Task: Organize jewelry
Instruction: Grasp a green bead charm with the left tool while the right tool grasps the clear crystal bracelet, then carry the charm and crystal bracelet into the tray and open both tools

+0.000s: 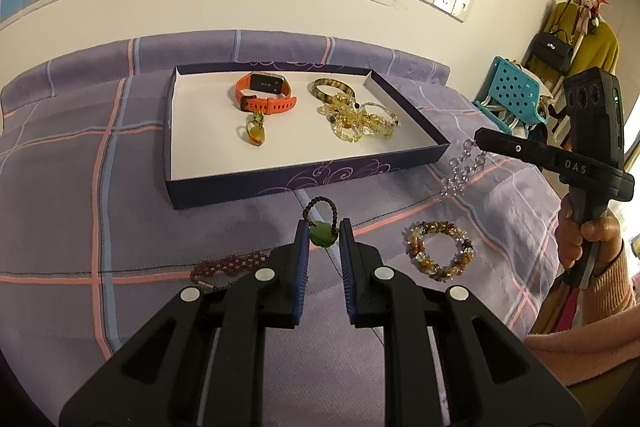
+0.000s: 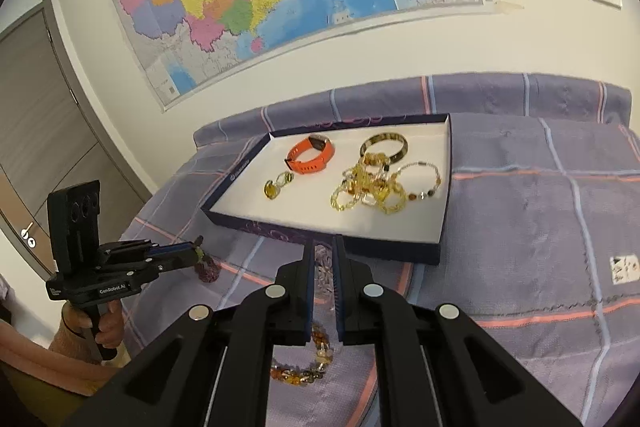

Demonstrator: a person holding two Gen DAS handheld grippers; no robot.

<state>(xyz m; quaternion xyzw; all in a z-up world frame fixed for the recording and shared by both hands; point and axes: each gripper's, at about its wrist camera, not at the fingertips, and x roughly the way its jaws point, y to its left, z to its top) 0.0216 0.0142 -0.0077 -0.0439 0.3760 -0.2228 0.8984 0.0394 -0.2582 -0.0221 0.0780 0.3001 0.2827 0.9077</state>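
Note:
A dark blue box lid with a white inside lies on the purple plaid bed and holds an orange watch, a ring, a brown bangle and several amber bracelets. My left gripper is shut on a green pendant with a dark bead loop, just in front of the lid. My right gripper is shut on a clear lilac bead bracelet, held above the bed by the lid's near right corner.
A multicolour bead bracelet lies on the bed to the right of my left gripper. A dark red bead bracelet lies to its left. A blue basket and hanging bags stand beyond the bed's right edge.

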